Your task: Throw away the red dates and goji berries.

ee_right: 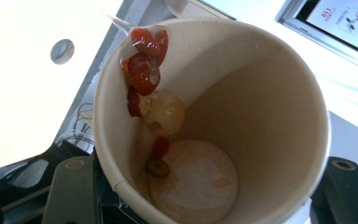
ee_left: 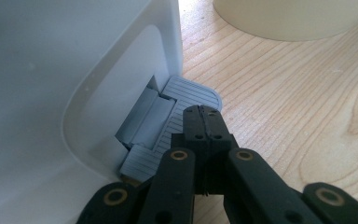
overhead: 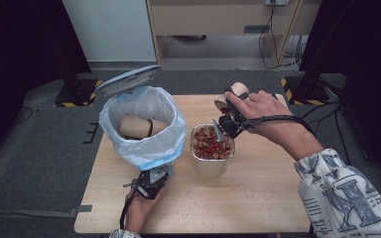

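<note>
A white pedal bin (overhead: 144,148) with a pale bag liner stands at the table's left, lid (overhead: 126,79) raised. Two paper cups (overhead: 136,126) lie inside it. My left gripper (overhead: 151,186) is at the bin's foot. In the left gripper view it (ee_left: 204,112) is shut, tips resting on the grey ribbed pedal (ee_left: 186,95). My right gripper (overhead: 228,111) is shut on a tilted paper cup (overhead: 232,94) above a cream tub (overhead: 211,166) of red and brown food scraps (overhead: 209,142). Inside the cup (ee_right: 261,116), red fruit pieces (ee_right: 142,70) cling to the wall between the jaws of my right gripper (ee_right: 209,196).
The wooden table (overhead: 258,198) has bare room at the front and right. The bin's white wall (ee_left: 51,70) stands close on the left in the left gripper view, and the tub's base (ee_left: 298,18) is beyond. Cables and dark stands sit on the floor behind the table.
</note>
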`<state>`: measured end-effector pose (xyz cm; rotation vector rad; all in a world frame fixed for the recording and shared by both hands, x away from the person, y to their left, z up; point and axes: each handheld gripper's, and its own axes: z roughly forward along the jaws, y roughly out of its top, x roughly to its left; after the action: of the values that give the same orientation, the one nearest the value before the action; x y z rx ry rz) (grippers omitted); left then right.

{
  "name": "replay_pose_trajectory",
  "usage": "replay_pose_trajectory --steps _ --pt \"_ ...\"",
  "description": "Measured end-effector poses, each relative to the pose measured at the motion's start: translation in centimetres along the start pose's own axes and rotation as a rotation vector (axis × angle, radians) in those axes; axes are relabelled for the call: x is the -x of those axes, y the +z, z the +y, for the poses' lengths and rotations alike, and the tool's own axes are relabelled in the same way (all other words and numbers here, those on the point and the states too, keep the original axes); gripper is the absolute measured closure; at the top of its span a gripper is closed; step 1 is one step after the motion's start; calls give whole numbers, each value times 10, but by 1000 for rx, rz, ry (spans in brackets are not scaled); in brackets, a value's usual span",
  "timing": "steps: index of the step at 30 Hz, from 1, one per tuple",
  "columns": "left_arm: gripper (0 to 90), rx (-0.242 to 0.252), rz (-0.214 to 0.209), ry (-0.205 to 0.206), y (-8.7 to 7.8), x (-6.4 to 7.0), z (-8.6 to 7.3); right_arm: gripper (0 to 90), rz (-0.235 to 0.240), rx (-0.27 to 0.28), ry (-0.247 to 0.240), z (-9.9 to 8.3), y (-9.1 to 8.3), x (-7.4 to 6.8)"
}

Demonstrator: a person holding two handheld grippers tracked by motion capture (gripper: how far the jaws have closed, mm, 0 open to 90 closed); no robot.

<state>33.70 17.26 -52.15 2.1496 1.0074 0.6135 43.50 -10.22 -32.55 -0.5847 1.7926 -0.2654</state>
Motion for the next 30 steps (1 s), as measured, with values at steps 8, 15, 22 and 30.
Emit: replay_pose_trajectory --steps 8,15,22,30 --pt "900 0 -1 1 0 0 0 352 12 8 27 1 1 -2" --pt "900 0 1 1 0 0 0 353 10 9 28 -1 1 -2" --pt "900 2 1 -1 0 0 0 353 1 12 54 -8 -3 3" --pt "900 2 1 -1 0 0 0 354 -2 13 63 -10 -4 3"
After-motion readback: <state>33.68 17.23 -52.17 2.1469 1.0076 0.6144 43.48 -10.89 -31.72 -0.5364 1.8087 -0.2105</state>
